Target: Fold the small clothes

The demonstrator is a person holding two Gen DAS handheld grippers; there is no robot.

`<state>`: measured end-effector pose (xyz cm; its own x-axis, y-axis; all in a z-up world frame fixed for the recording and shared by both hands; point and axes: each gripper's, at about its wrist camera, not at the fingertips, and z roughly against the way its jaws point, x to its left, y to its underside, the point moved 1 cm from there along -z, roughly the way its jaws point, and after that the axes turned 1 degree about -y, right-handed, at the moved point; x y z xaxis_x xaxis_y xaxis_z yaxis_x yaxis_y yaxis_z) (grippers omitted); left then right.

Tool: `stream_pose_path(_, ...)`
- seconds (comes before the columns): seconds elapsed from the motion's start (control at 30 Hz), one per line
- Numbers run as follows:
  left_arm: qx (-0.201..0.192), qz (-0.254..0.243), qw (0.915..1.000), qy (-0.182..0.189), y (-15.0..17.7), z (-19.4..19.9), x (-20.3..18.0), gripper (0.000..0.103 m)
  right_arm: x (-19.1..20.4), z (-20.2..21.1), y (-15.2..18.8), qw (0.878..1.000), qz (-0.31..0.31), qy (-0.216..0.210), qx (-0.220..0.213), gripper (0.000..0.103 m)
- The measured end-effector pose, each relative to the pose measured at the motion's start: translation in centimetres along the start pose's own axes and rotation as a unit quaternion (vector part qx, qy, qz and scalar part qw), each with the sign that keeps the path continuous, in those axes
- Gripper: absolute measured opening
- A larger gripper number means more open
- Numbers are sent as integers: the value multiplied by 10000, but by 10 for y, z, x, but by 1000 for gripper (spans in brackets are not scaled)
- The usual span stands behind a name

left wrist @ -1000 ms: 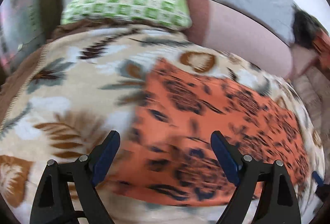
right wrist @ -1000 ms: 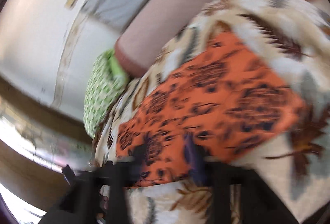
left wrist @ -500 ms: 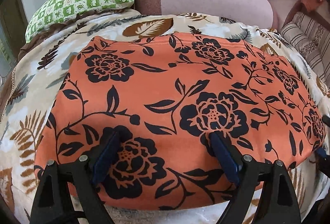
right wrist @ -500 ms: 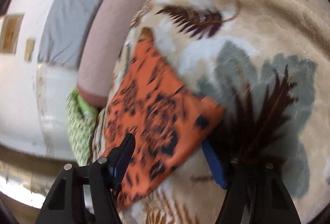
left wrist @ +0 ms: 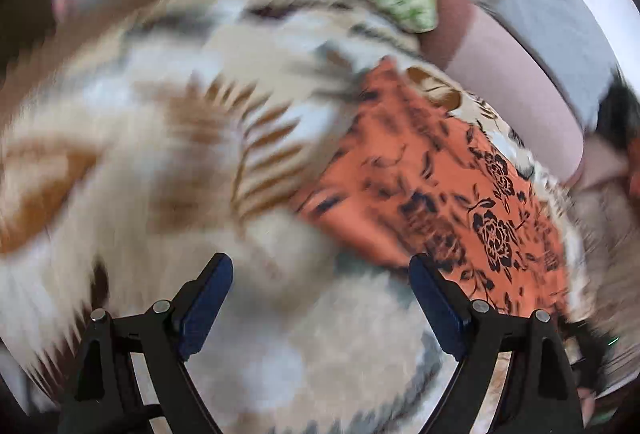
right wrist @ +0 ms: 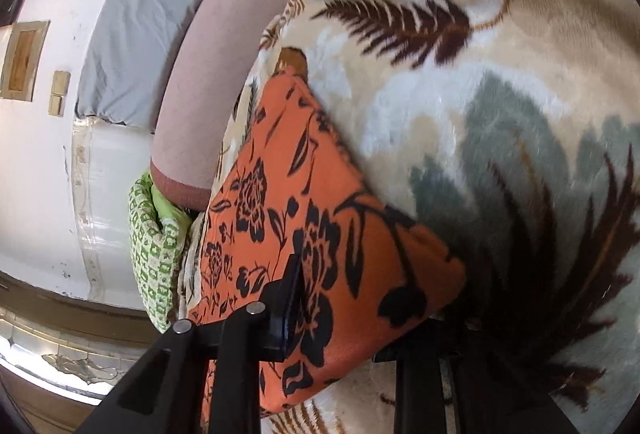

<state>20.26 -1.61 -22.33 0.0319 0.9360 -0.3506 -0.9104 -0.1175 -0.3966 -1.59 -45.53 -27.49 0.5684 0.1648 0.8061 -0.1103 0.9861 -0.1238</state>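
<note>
plush leaf-print blanket, orange floral garment on it, white wall

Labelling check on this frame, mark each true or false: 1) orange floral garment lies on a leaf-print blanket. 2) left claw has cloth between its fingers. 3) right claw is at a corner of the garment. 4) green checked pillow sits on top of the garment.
1) True: the orange floral garment lies on the leaf-print blanket.
2) False: the left claw is wide open over bare blanket, gripping nothing.
3) True: the right claw is closing with the garment's near corner between its fingers.
4) False: the green checked pillow lies beyond the garment, at the blanket's edge.
</note>
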Motion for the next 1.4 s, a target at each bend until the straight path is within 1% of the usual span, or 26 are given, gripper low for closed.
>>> stream_pose_path(0.07,78,415,9990,160,-1,1,9,90,-2,2,1,9999,-97,-73,92,26)
stream_pose_path(0.13,-52,617,9976,320,-8,1,9,93,-5,2,3,9996,-183,-142,181,26)
stream_pose_path(0.17,-67,661,9972,356,-11,-2,7,96,-6,3,3,9993,-224,-182,226,26)
stream_pose_path(0.2,36,715,9970,306,-16,-10,4,96,-7,3,3,9991,-251,-208,258,26)
stream_pose_path(0.27,114,784,9960,411,-19,-21,0,96,-10,3,1,9985,-333,-282,343,26)
stream_pose_path(0.33,15,923,9947,453,-26,-27,0,96,-12,3,-1,9979,-379,-333,409,26)
stream_pose_path(0.4,-51,1133,9906,770,-32,-30,-1,96,-13,3,-2,9975,-387,-361,467,26)
stream_pose_path(0.43,37,1250,9878,927,-34,-35,0,96,-12,2,-2,9974,-383,-364,493,26)
stream_pose_path(0.47,92,1330,9867,931,-35,-39,-1,95,-13,2,-3,9972,-383,-369,520,26)
stream_pose_path(0.53,-40,1243,9876,954,-36,-38,-8,95,-13,1,-4,9969,-402,-380,561,26)
stream_pose_path(0.57,-37,1175,9869,1103,-35,-40,-14,89,-13,1,-5,9967,-411,-385,580,26)
stream_pose_path(0.6,14,1137,9867,1163,-33,-43,-19,86,-14,1,-5,9966,-416,-389,592,26)
stream_pose_path(0.63,33,1097,9878,1102,-32,-46,-22,85,-14,1,-6,9965,-418,-395,608,26)
stream_pose_path(0.67,21,1040,9893,1022,-31,-48,-24,78,-14,1,-6,9964,-414,-398,617,26)
stream_pose_path(0.7,-35,979,9906,951,-30,-50,-26,63,-13,1,-6,9964,-405,-400,627,26)
stream_pose_path(0.73,-80,958,9909,938,-31,-51,-26,53,-13,1,-6,9963,-392,-406,642,26)
stream_pose_path(0.77,-23,1003,9902,974,-32,-56,-25,38,-13,1,-7,9963,-381,-414,653,26)
stream_pose_path(0.8,15,1084,9894,961,-34,-59,-22,35,-13,1,-7,9963,-373,-417,659,26)
stream_pose_path(0.9,12,1371,9838,1151,-37,-65,-13,28,-13,2,-9,9966,-275,-414,657,26)
stream_pose_path(1.03,-108,1307,9843,1181,-35,-60,-11,20,-8,7,-13,9984,-14,-346,437,25)
stream_pose_path(1.07,-141,1279,9845,1195,-34,-59,-12,19,-6,12,-15,9989,59,-335,309,23)
stream_pose_path(1.17,-222,1176,9847,1268,-31,-46,-14,17,0,27,-22,9987,190,-474,-50,22)
stream_pose_path(1.23,-304,1003,9866,1248,-27,-32,-21,17,7,35,-26,9980,455,-352,-269,21)
stream_pose_path(1.3,-434,634,9908,1111,-18,-16,-34,17,9,39,-28,9970,608,-270,-392,20)
stream_pose_path(1.33,-471,557,9913,1097,-13,-10,-37,17,9,40,-29,9968,619,-251,-430,20)
stream_pose_path(1.4,-500,576,9909,1113,0,-1,-37,17,4,43,-34,9972,519,-237,-476,19)
